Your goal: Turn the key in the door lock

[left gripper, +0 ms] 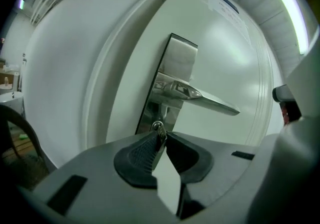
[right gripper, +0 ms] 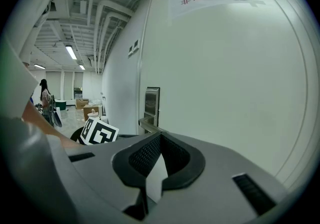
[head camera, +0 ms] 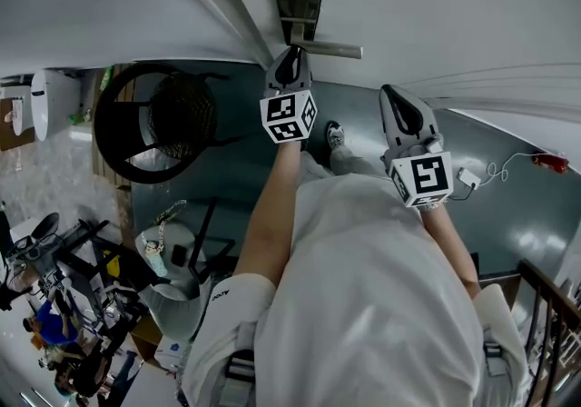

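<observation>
Pinched on the key (left gripper: 159,129) at the left gripper's (left gripper: 161,136) tips, just below the handle (left gripper: 200,97); pressed together, empty, on the right gripper (right gripper: 159,137), further right.

From the head we look steeply down; both gripper views closely face the white door (left gripper: 225,58), sharing its silver lever handle (left gripper: 210,101).
</observation>
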### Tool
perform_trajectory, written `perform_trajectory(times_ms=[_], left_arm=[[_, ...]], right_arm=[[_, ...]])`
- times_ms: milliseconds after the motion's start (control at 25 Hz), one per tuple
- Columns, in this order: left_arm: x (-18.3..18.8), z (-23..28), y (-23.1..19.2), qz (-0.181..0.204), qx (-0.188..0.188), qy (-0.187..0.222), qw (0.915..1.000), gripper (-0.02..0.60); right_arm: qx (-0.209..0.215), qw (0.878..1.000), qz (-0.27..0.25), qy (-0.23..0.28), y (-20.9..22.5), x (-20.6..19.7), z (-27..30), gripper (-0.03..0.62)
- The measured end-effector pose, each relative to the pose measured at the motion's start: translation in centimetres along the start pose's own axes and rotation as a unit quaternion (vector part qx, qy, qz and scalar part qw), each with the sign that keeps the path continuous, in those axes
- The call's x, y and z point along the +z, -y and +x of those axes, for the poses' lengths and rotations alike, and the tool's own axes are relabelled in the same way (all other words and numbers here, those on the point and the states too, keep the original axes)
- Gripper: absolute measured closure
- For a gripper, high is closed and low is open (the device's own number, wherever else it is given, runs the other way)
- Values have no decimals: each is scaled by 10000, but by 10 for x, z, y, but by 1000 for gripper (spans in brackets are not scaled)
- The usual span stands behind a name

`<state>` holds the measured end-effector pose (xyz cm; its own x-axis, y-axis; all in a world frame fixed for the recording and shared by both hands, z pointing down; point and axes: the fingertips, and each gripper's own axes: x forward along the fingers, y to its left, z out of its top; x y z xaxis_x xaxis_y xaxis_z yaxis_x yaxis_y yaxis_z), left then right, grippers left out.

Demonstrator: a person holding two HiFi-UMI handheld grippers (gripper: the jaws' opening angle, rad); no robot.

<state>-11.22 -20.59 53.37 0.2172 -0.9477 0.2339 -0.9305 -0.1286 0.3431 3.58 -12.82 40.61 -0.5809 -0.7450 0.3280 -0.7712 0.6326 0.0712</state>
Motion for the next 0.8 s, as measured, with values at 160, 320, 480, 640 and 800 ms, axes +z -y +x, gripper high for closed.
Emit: perform_trajectory(times_ms=[160,320,480,640,800], left_arm=[[1,0,-3,-1266,-243,203,9915,550],[0,-1,-5,-2237,-511,391,9725,551],[1,-2,-7,-4033,-1059,618,9068,551],[1,1,-6,-5290,-1634,784,8290,549],[6,0,-5,-5829,-1925,929,7839,541]], right_arm=[[45,10000,-38,-17,0,0,0,602],[108,9999,-64,-30,0,-1,0,602],[148,9998,-70,-62,2,-2,0,602],[224,9997,-63,-61,1,-3,7,602],[354,9993,-89,-39,-6,-2,10,602]])
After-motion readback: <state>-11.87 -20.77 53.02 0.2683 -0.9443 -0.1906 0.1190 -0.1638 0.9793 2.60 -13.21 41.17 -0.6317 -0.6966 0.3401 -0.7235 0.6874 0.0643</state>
